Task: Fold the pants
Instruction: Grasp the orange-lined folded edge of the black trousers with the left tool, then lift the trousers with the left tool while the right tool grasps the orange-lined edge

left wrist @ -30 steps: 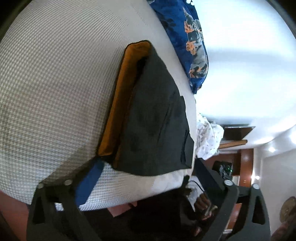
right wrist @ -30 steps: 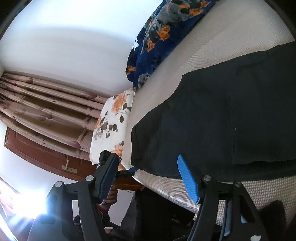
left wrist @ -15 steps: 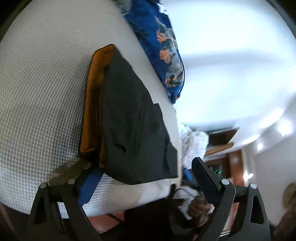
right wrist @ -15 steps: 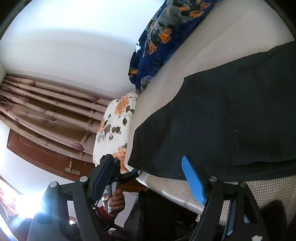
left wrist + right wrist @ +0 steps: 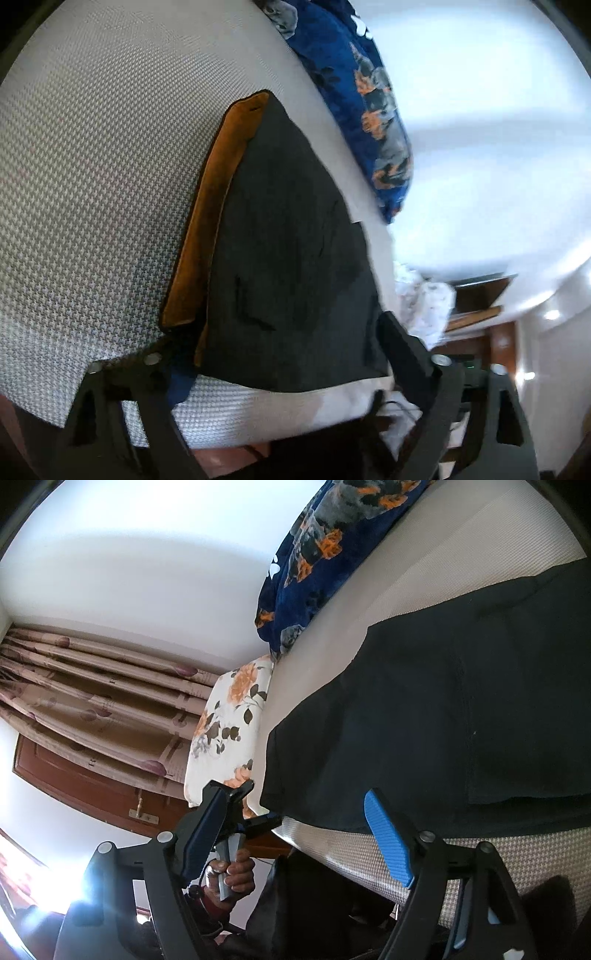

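My dark charcoal pants (image 5: pixel 291 258) lie folded into a compact rectangle on the grey-white houndstooth bedspread (image 5: pixel 92 166), near its front edge, on top of a folded orange-brown garment (image 5: pixel 210 221). The folding looks about done to me. My left gripper (image 5: pixel 288 365) has just been closing, though nothing is pinched. My right gripper (image 5: pixel 295 827) hangs open, empty, its jaws having just widened.
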The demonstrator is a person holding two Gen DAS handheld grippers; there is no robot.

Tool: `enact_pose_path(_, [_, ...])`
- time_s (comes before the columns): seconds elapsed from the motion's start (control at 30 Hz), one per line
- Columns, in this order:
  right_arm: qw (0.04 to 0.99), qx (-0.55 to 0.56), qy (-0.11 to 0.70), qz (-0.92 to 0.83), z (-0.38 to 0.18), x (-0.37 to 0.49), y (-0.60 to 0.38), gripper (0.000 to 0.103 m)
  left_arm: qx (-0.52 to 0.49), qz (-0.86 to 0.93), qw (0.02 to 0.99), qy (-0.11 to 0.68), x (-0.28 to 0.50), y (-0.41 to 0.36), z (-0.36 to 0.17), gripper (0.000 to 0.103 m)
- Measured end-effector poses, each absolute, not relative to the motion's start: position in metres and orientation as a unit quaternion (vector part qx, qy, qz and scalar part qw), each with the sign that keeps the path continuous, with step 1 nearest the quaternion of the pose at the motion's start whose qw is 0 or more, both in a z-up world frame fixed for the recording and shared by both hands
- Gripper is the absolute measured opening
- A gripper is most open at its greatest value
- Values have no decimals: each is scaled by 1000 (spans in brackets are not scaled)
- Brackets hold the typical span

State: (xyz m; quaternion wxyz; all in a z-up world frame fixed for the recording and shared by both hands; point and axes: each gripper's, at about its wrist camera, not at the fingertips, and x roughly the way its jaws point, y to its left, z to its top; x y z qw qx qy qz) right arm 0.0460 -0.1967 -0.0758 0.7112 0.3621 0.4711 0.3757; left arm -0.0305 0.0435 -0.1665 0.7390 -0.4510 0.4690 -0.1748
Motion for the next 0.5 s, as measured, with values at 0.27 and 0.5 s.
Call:
enact_pose_path(0.27, [708, 364, 476, 374, -78, 43, -193, 76, -395, -126, 773, 481, -28, 39, -173, 29])
enact_pose_path(0.5, [708, 364, 476, 373, -78, 42, -191, 76, -274, -105, 841, 455, -37, 8, -137, 25])
